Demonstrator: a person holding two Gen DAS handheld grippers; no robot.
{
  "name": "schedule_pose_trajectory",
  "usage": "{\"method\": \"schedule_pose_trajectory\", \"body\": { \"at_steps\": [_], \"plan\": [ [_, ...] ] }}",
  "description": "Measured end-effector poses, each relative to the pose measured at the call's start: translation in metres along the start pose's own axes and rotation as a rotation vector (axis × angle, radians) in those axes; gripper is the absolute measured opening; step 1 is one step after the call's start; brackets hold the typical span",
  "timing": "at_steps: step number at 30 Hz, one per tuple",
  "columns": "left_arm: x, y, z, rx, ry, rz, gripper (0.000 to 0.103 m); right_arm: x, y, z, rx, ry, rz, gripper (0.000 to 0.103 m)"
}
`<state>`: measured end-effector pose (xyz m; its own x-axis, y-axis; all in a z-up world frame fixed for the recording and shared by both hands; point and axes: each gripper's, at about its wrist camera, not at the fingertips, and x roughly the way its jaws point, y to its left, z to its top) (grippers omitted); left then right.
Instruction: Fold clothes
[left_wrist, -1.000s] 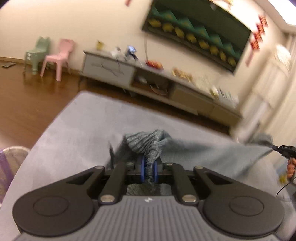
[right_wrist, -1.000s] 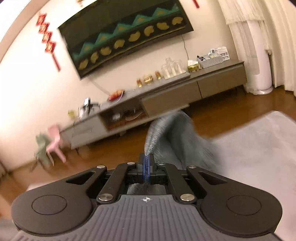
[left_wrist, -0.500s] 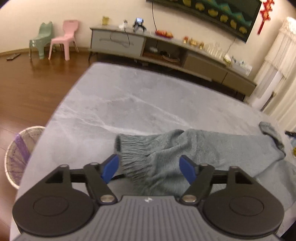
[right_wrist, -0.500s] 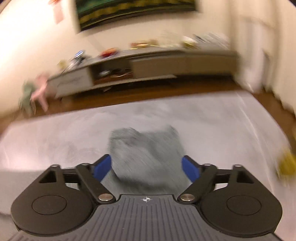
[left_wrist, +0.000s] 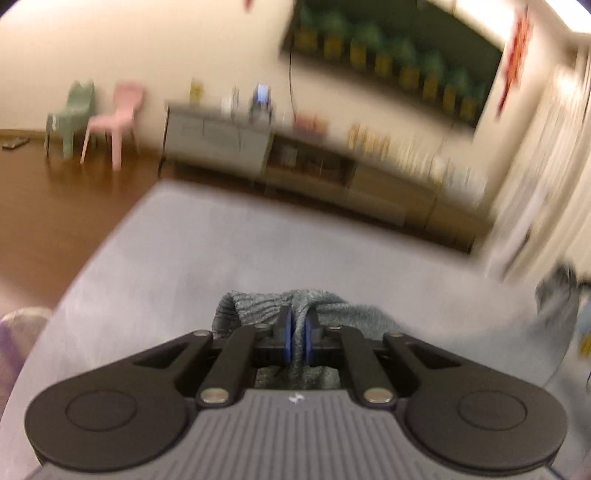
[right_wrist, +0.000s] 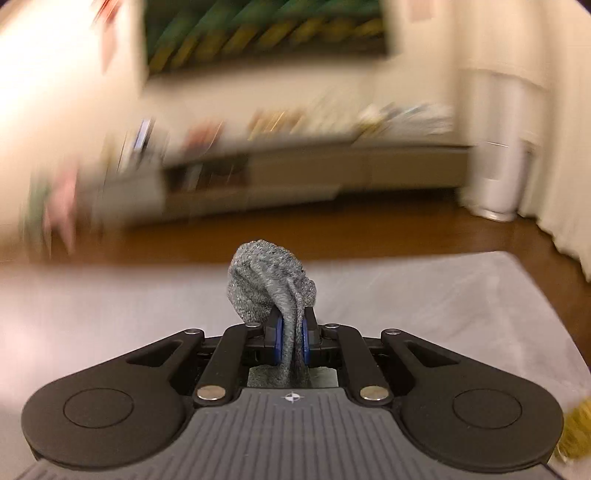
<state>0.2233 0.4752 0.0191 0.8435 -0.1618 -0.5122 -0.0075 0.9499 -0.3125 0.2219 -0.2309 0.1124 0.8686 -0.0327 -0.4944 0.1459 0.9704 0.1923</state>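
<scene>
Left wrist view: my left gripper (left_wrist: 298, 325) is clamped on the grey knitted garment (left_wrist: 273, 301) — its blue fingers (left_wrist: 285, 338) have just closed, and a bunched fold of the ribbed knit is pinched between them. The rest of the garment trails off to the right across the grey desk (left_wrist: 192, 258), and a further grey bunch of it shows, blurred, near the right edge of the view. Beyond the desk there is brown wooden floor, a low TV cabinet (left_wrist: 306, 162) along the wall with small items on top, too smeared to name, and a dark screen (left_wrist: 391, 62) with green and yellow shapes above it. A green chair (left_wrist: 74, 116) and a pink chair (left_wrist: 118, 122) stand side by side at the far left. A pale basket rim (left_wrist: 22, 325) sits at the lower left, off the desk's edge.

Right wrist view: my right gripper (right_wrist: 291, 338) is likewise clenched on the garment (right_wrist: 266, 284) — the jaws have just closed, and a thick wad of grey knit rises in a rounded lump above the blue fingers (right_wrist: 277, 341). The desk (right_wrist: 424, 295) spreads pale grey below. The background is heavily blurred; I can make out the cabinet (right_wrist: 295, 166), the screen (right_wrist: 266, 33), a white upright unit (right_wrist: 495, 147) beside the curtains, and something yellow (right_wrist: 576, 428) at the lower right edge.
</scene>
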Motion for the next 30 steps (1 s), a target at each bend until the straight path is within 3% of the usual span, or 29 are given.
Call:
{"method": "schedule_pose_trajectory", "body": {
  "at_steps": [2,4,6,7,8,10,12,14,16,19,22,24,25,28,30],
  "plan": [
    [0.013,0.008,0.009,-0.065,-0.022,0.029,0.006,-0.005,-0.04,0.017,0.157,-0.059,-0.071,0.005],
    [0.045,0.014,0.013,-0.094,0.012,0.099,0.006,0.02,-0.065,0.02,0.247,-0.012,-0.172,0.006],
    [0.07,0.02,0.012,-0.113,0.058,0.187,0.017,0.049,-0.074,0.01,0.238,0.057,-0.274,0.007],
    [0.082,0.024,0.012,-0.126,0.081,0.234,0.034,0.058,-0.076,0.003,0.246,0.076,-0.311,0.013],
    [0.088,0.027,0.011,-0.14,0.094,0.259,0.045,0.06,-0.078,-0.006,0.275,0.081,-0.311,0.018],
    [0.078,0.03,0.007,-0.154,0.088,0.25,0.053,0.049,-0.075,-0.023,0.341,0.067,-0.258,0.055],
    [0.061,0.029,0.004,-0.149,0.092,0.249,0.062,0.031,-0.058,-0.04,0.321,0.064,-0.188,0.064],
    [0.043,0.025,0.0,-0.132,0.114,0.275,0.066,0.013,-0.038,-0.059,0.248,0.104,-0.114,0.065],
    [0.035,0.027,-0.008,-0.128,0.158,0.284,0.066,-0.002,-0.017,-0.081,0.182,0.15,-0.034,0.074],
    [0.033,0.026,-0.025,-0.123,0.245,0.264,0.066,-0.018,0.02,-0.102,0.081,0.24,0.06,0.075],
    [0.043,0.008,-0.037,-0.039,0.325,0.242,0.063,-0.03,0.084,-0.118,-0.089,0.301,0.179,0.075],
    [0.046,-0.003,-0.043,0.014,0.342,0.252,0.027,-0.043,0.123,-0.135,-0.218,0.322,0.268,0.075],
    [0.048,-0.009,-0.045,0.041,0.351,0.257,0.02,-0.05,0.141,-0.144,-0.289,0.323,0.281,0.075],
    [0.032,-0.041,-0.053,0.106,0.264,0.231,0.012,-0.066,0.189,-0.159,-0.456,0.293,0.262,0.074],
    [0.02,-0.066,-0.063,0.151,0.192,0.212,0.012,-0.079,0.219,-0.152,-0.482,0.243,0.297,0.075]
  ]
}}
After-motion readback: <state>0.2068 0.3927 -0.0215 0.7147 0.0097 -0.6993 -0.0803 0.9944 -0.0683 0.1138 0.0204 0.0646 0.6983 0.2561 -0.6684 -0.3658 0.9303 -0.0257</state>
